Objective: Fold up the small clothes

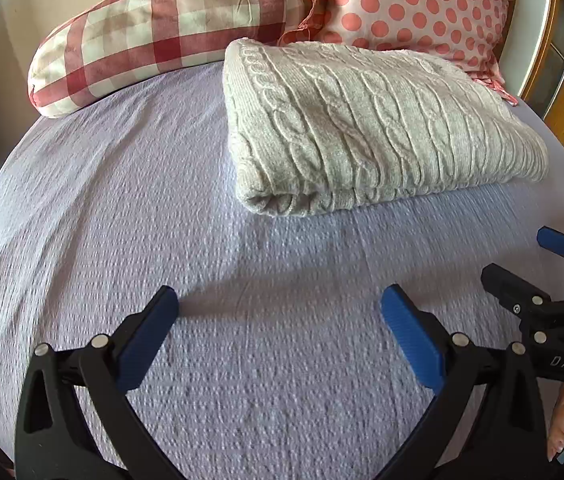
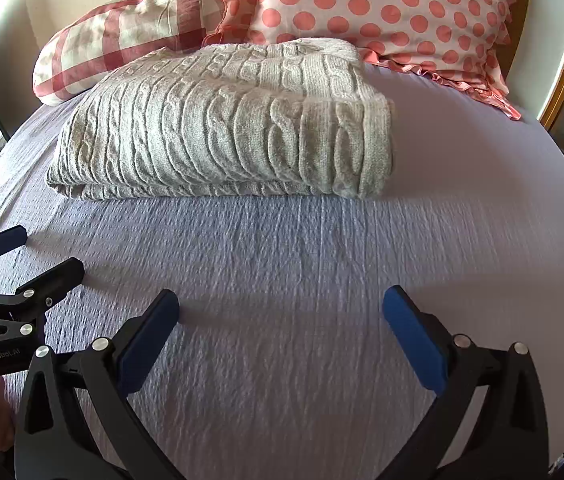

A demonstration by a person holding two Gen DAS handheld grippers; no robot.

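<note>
The folded sweater lies well ahead of both grippers, whose jaws gape wide, holding nothing.

Bed carrying a folded sweater
Checked pillow lying at 11 o'clock, dotted pillow at 1 o'clock.

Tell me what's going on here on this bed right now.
A person holds a gripper in each hand over a lilac bedspread. The left gripper and right gripper are both open and hold nothing. A grey cable-knit sweater lies folded near a checked pillow and a polka-dot pillow, touched by neither gripper.
</note>
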